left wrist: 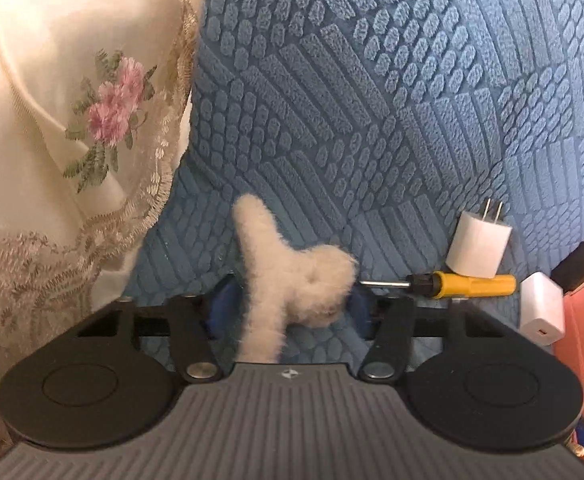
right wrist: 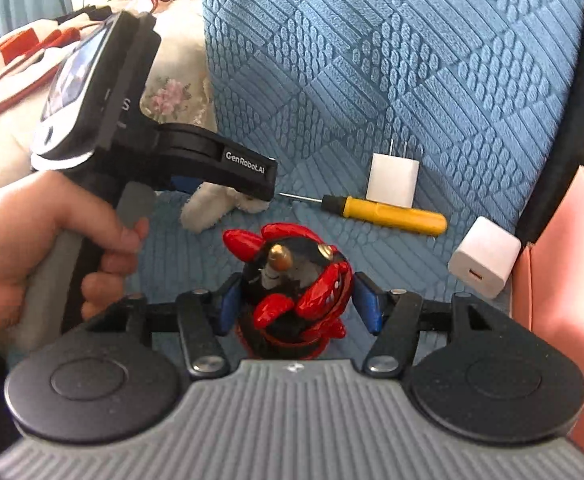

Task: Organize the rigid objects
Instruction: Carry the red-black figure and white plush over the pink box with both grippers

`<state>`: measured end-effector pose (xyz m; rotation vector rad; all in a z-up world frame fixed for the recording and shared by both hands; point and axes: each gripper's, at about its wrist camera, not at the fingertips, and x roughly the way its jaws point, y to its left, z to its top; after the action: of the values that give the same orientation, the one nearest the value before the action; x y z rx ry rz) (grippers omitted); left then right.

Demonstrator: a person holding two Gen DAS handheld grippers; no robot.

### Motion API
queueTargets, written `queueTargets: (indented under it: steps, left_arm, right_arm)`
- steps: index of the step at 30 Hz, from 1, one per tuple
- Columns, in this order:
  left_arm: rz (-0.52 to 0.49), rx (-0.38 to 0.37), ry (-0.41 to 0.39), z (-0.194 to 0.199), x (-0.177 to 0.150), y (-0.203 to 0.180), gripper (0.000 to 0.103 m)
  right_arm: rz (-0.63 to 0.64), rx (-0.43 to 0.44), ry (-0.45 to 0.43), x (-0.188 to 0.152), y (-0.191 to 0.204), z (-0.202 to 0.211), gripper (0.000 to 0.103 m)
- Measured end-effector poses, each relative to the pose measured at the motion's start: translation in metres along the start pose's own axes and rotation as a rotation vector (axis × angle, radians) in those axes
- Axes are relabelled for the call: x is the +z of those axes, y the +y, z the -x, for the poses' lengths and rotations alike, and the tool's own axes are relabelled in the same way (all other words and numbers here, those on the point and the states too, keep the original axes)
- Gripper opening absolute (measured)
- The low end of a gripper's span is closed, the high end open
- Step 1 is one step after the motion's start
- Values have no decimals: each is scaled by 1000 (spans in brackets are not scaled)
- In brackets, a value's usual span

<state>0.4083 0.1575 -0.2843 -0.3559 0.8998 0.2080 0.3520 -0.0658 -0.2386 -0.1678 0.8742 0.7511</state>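
My left gripper (left wrist: 290, 304) has its blue pads on either side of a fluffy white plush toy (left wrist: 292, 276) on the blue textured cushion (left wrist: 372, 120); the jaws look closed on it. My right gripper (right wrist: 298, 306) has its blue pads around a red and black figurine (right wrist: 296, 292), with a small gap still showing at the right pad. A yellow-handled screwdriver (right wrist: 388, 212), a white plug adapter (right wrist: 392, 178) with prongs up and a white USB charger cube (right wrist: 486, 256) lie to the right. The left gripper body (right wrist: 212, 160) shows in the right wrist view over the plush toy (right wrist: 212, 208).
A cream embroidered floral cloth (left wrist: 72, 120) lies at the left. A pink box or wall (right wrist: 572, 280) stands at the right edge. A red and white blanket (right wrist: 20, 56) lies at the back left. The blue cushion back rises behind the objects.
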Motion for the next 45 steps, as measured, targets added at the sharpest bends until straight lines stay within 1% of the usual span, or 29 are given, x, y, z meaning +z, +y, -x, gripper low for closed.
queueTargets:
  steps: [2,3,6,9,14,17,19,21,23,26,28,29,30,32,33,35,37,39,41,45]
  left_arm:
    - [3,1,-8,4,1,-2,52]
    - [3,-2,-10,7,0,-2,52]
    - [32,-56,2,16,-2,0,51]
    - [17,-83,-10,29,-5,-2,51]
    - [27,-137,2,50,-21,-1,51]
    - [2,-150,6,61,-30,-4,51]
    - [-10,-148,3,68,-36,-5,51]
    - [-9,-155,18,73,-44,-3,51]
    - [1,-182,30,80,-50,-1,51]
    - [-26,-206,32,90,-56,-2,51]
    - [-85,-178,26,98,-60,-6,51]
    - [-83,-163,18,101,-63,-6,51]
    - [-61,-175,24,103,-66,-5,51]
    - [-37,-227,51,105,-75,-5,51]
    - [-38,-230,57,106,-78,-8,51]
    - [-82,-204,45,113,-85,-16,51]
    - [-98,-189,30,122,-88,-18,51]
    - [-75,-204,28,130,-92,-16,51]
    - [-70,-227,28,139,-96,-14,51]
    - [-67,-221,2,158,-100,-20,51]
  right_arm:
    - [6,-17,2,-4,4,2,62]
    - [11,-25,2,-7,6,2,62]
    - [1,-50,6,-13,9,4,62]
    - [-21,-75,4,-19,11,6,62]
    - [-16,-125,-4,-32,17,14,62]
    - [-15,-157,-7,-38,24,18,62]
    - [-39,-174,-11,-42,26,22,62]
    - [-65,-182,-19,-44,29,27,62]
    - [-85,-196,-23,-47,32,33,62]
    - [-132,-201,-23,-53,32,41,62]
    - [-157,-200,-21,-56,32,46,62]
    - [-166,-200,-20,-57,32,48,62]
    - [-174,-199,-18,-57,31,50,62]
    - [-180,-197,-22,-59,31,55,62]
    - [-174,-198,-25,-59,31,57,62]
    - [-165,-207,-26,-60,32,62,62]
    - [-160,-211,-26,-61,33,67,62]
    - [-140,-215,-29,-62,35,72,62]
    - [-148,-197,-29,-63,34,78,62]
    - [-159,-180,-40,-63,29,94,62]
